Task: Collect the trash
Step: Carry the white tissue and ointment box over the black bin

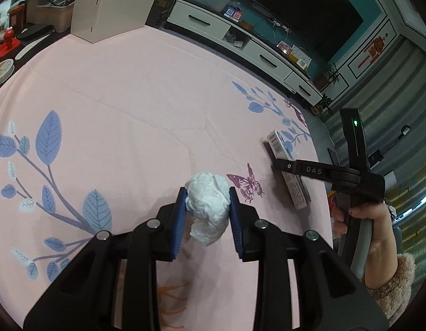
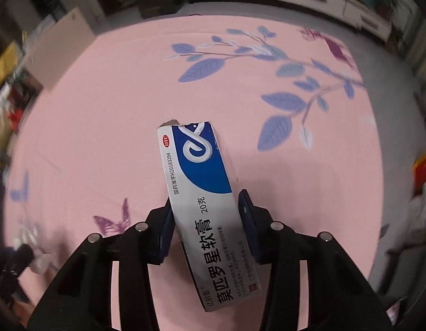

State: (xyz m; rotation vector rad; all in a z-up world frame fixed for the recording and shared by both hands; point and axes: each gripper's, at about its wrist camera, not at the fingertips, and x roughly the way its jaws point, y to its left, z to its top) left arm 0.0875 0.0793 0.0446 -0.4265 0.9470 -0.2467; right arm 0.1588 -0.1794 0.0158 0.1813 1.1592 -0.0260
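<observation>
A crumpled white tissue ball (image 1: 208, 201) sits between the blue pads of my left gripper (image 1: 207, 193), which is shut on it just above the pink floral cloth (image 1: 130, 96). A blue and white ointment box (image 2: 199, 165) lies lengthwise between the jaws of my right gripper (image 2: 206, 197), and both pads press on its long sides. In the left wrist view the same ointment box (image 1: 279, 143) lies near the cloth's right edge, with one black finger (image 1: 304, 168) of the right gripper across it and a hand (image 1: 362, 220) on the handle.
A white cardboard box (image 1: 110, 11) stands at the cloth's far left corner, with cluttered bins and small items (image 1: 8, 41) beyond it. A white TV cabinet (image 1: 240, 35) runs along the back. The cloth's edge drops off at the right.
</observation>
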